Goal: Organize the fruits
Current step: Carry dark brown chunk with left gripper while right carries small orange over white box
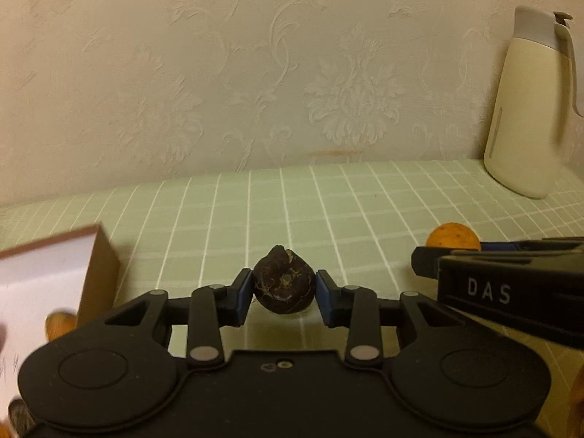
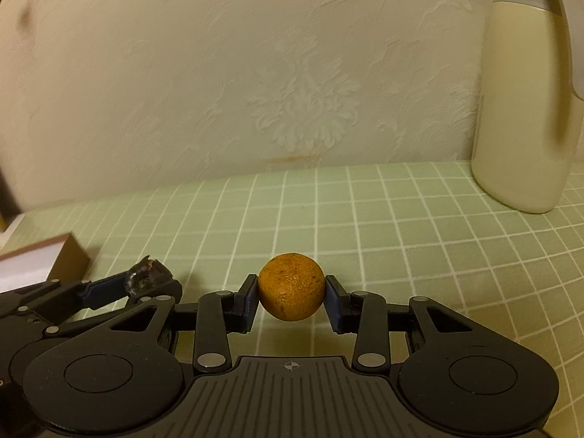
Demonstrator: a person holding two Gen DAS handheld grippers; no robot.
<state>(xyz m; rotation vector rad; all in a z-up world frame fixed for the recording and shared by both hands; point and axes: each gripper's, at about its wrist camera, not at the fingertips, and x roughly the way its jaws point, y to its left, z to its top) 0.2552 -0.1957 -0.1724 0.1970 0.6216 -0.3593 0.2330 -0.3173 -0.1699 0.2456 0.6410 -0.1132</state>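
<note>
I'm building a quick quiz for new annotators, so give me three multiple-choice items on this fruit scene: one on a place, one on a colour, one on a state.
1. Where does the cream jug stand?
A. At the wall, far right
B. Inside the box
C. At the table's near edge

2. What colour is the fruit in the right gripper?
A. Green
B. Orange
C. Purple

3. What is the left gripper doing?
A. Hanging open and empty
B. Clamping the box
C. Gripping a dark brown fruit

Answers:
1 A: the jug stands on the checked cloth against the wallpaper.
2 B: the small orange fruit sits between its blue pads.
3 C: both pads press its sides.
</note>
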